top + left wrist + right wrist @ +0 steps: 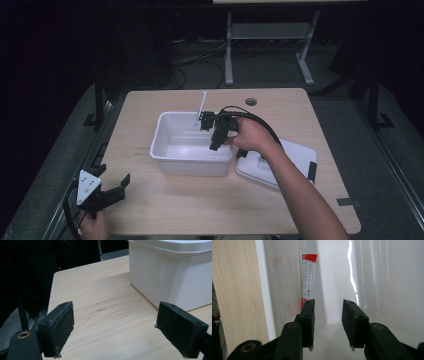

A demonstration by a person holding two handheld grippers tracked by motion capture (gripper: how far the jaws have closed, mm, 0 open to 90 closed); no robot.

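- As the frames stand, I read the step in hand as the drop-off: a long red-and-white packet (308, 277) stands on end against the inner wall of the white tub (160, 150), and the right gripper (205, 122) hangs inside the tub just short of it.
- Right gripper, own view: the jaws stand partly apart with nothing between the pads (308, 320). The packet shows beyond the left jaw and I see no grip on it, so I judge it let go.
- Packet position, high view: at the tub's far wall, about 1 o'clock from the tub's middle, where a thin pale strip (202, 102) rises past the rim. I take that strip for the same packet but cannot confirm it.
- Left gripper (112, 175): jaws wide apart and empty, at about 7 o'clock on the table (200, 210), well apart from the tub. Its own view shows bare wood between the jaws and the tub's outer wall (175, 277) at 1 o'clock.
- Tub lid (295, 155): off, lying on the table at about 4 o'clock from the tub, partly under the right forearm.
- Next move, my judgement: lift the right gripper straight up out of the tub without brushing the leaning packet, which looks easy to topple. If the tub is to be closed, the lid comes next, and the idle left gripper could steady the tub.
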